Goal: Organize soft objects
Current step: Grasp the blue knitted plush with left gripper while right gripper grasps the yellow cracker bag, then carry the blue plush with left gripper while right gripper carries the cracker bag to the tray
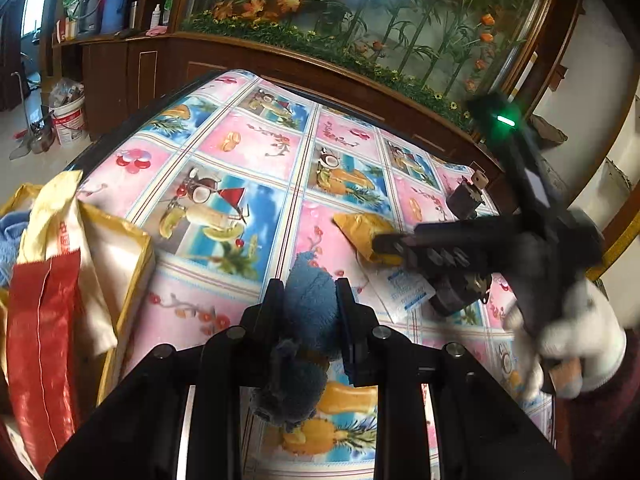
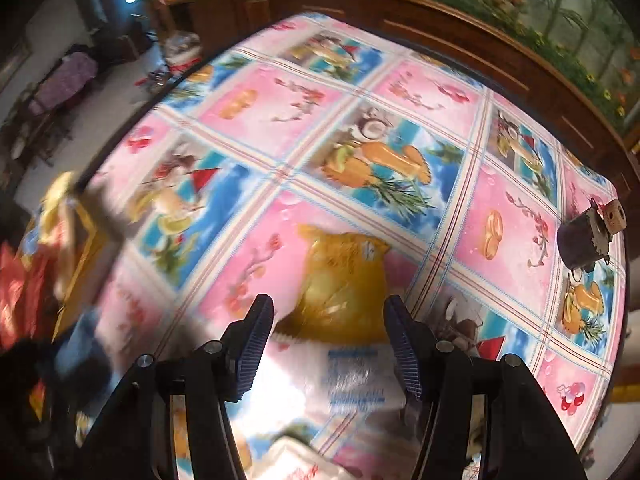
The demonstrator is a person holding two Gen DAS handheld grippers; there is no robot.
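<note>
A fuzzy blue cloth (image 1: 308, 304) is pinched between the fingers of my left gripper (image 1: 309, 286), just above the fruit-print tablecloth (image 1: 248, 148). At the left an open yellow and red bag (image 1: 80, 260) stands with something blue inside. A yellow and white plastic packet (image 2: 344, 276) lies flat on the table. My right gripper (image 2: 328, 312) hangs open right over it, one finger on each side. In the left wrist view the right gripper (image 1: 390, 246) reaches in from the right over the packet (image 1: 360, 226), held by a white-gloved hand (image 1: 580, 344).
A small dark pot with a cork piece (image 2: 584, 236) sits near the table's far right edge. A wooden cabinet (image 1: 360, 88) with a planted glass tank runs along the back. A white bucket (image 1: 72, 120) stands on the floor at the left.
</note>
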